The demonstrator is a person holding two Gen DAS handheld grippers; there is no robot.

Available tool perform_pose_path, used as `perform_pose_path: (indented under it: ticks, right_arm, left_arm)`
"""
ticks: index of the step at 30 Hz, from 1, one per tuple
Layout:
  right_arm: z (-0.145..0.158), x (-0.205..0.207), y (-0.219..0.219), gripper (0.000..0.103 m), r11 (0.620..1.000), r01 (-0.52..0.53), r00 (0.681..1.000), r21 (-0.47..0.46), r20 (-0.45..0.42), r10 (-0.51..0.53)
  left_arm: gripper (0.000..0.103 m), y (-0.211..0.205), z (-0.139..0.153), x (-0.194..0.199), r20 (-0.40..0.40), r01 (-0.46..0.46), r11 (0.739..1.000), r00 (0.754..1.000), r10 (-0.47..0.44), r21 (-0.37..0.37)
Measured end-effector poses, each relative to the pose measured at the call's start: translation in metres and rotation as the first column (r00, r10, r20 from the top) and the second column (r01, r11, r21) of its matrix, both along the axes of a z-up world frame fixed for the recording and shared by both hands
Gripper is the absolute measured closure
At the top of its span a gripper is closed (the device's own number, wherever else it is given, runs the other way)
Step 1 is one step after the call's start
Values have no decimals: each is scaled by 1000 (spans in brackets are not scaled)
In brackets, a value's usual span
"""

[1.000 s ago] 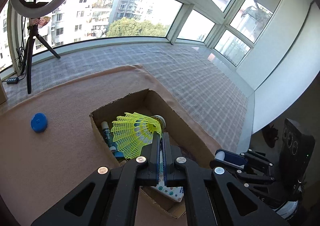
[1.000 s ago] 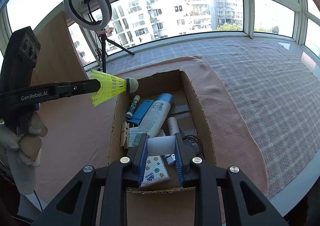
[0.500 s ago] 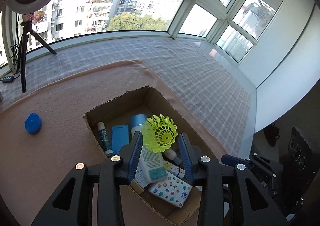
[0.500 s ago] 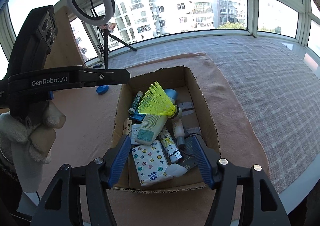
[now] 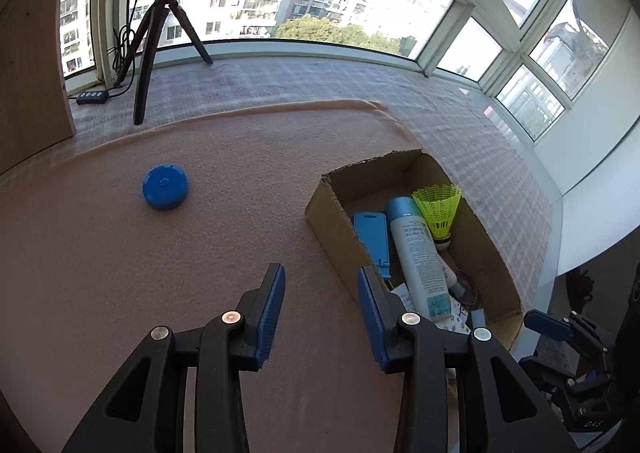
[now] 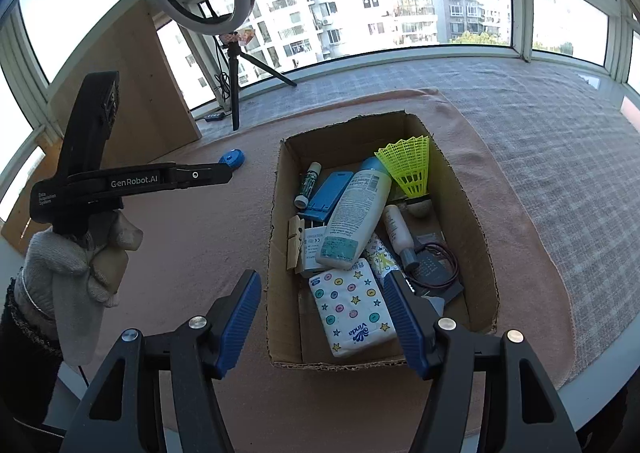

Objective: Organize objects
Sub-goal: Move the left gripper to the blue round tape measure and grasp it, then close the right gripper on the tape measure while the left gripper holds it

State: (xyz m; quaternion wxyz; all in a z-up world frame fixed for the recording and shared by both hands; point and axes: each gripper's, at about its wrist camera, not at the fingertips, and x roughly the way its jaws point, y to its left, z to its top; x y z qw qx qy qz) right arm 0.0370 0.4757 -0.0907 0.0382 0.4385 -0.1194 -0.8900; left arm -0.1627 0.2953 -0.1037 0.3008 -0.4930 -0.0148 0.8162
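The cardboard box (image 6: 280,265) sits on the pink cloth (image 5: 120,273) that covers the bench, and everything else is placed here relative to it. The yellow shuttlecock (image 6: 410,169) lies inside the box at its far right corner, skirt pointing up and away, its cork end (image 6: 421,208) resting on the box floor beside the white lotion bottle (image 6: 354,213). That bottle lies diagonally across the middle of the box, over a blue flat case (image 6: 326,195). A small green-labelled tube (image 6: 307,189) lies along the box's left wall, with a wooden clothespin (image 6: 294,241) nearer along the same wall. A star-patterned tissue pack (image 6: 352,307) fills the near end of the box.

Outside the box, to its left and well apart, a round blue lid (image 5: 165,193) rests on the cloth.

The left hand-held gripper (image 5: 322,313) hangs over the cloth just left of the box, jaws spread wide and holding nothing. The right hand-held gripper (image 6: 326,317) hovers above the box's near left corner, jaws also spread wide and empty.
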Motion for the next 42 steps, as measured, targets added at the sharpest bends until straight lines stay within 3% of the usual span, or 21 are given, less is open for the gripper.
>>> perform_pose_path:
  ticks: [7, 15, 26, 29, 35, 42]
  right_arm:
    - [7, -6, -25, 43, 1000, -26, 1000, -16, -16, 26]
    - [5, -7, -48, 43, 998, -67, 998, 11, 0, 67]
    - [-16, 11, -27, 43, 1000, -3, 997, 7, 82, 2]
    - [-19, 15, -22, 43, 1000, 19, 996, -2, 88, -19]
    - [-19, 17, -24, 43, 999, 36, 996, -20, 84, -34]
    - [-19, 12, -48, 43, 999, 24, 997, -32, 71, -21]
  left_arm:
    - [44, -46, -11, -34, -25, -127, 990, 992, 125, -67]
    - [43, -53, -39, -102, -10, -216, 969, 976, 216, -120]
    - [44, -25, -80, -182, 61, -250, 953, 963, 263, -169]
    - [54, -21, -91, -184, 70, -226, 953, 967, 244, -202]
    - [55, -20, -91, -164, 51, -176, 964, 980, 190, -201]
    - [55, -24, -92, -111, 33, -84, 974, 995, 93, -210]
